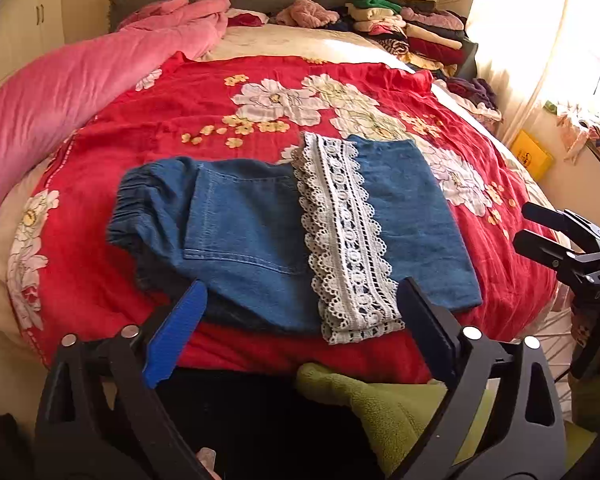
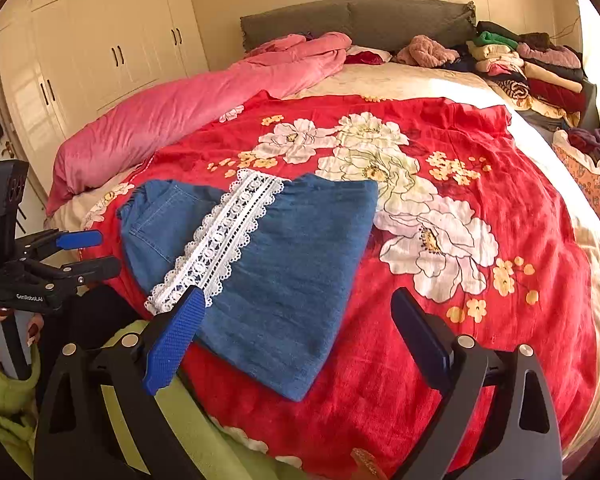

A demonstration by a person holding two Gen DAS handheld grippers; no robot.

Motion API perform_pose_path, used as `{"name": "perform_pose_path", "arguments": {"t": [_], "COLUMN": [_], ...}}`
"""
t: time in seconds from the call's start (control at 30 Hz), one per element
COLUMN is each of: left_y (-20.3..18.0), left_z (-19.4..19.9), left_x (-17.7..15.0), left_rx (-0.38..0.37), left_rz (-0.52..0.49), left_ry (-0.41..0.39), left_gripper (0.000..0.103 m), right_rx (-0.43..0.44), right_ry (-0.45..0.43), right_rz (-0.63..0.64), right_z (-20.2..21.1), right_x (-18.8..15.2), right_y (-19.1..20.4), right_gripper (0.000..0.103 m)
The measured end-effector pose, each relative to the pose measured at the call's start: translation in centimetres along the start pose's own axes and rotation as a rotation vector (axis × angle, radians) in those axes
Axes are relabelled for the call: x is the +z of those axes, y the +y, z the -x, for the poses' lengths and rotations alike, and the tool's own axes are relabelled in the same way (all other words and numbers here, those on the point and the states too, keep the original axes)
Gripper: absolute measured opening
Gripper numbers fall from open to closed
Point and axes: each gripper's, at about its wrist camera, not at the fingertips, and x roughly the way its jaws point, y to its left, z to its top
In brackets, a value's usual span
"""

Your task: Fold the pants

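Blue denim pants (image 1: 252,232) lie folded on the red floral blanket (image 1: 140,120), with a white lace trim (image 1: 344,232) running across the top layer. The elastic waistband points left in the left wrist view. My left gripper (image 1: 304,292) hovers over the near edge of the pants, jaws wide apart and holding nothing. It also shows at the left edge of the right wrist view as the left gripper (image 2: 96,252), in a person's hand. My right gripper (image 2: 298,298) is open above the pants (image 2: 292,248) with nothing between its pads, and appears as the right gripper (image 1: 540,228) beside the bed's right side.
A pink duvet (image 2: 172,120) lies along the bed's left side. Stacks of folded clothes (image 2: 532,68) sit at the far right by the grey headboard (image 2: 356,20). Cream wardrobe doors (image 2: 100,48) stand on the left. A green garment (image 1: 384,404) is close under the grippers.
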Motion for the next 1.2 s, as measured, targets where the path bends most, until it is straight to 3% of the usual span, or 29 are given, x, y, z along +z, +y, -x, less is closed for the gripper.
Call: {"name": "perform_pose_path", "arguments": {"t": [0.57, 1.2], "left_y": [3.3, 8.3], "left_z": [1.1, 0.2], "left_x": [-0.3, -1.7], "left_rx": [0.058, 0.066], "left_rz": [0.034, 0.144], "left_ry": [-0.048, -0.042], "left_gripper": [0.093, 0.093], "right_rx": [-0.003, 0.062], "right_ry": [-0.012, 0.033], "right_rz": [0.077, 0.183], "right_z": [-0.5, -5.7], "right_x": [3.2, 7.6], "right_y": [3.2, 8.5], "right_gripper": [0.094, 0.094]}}
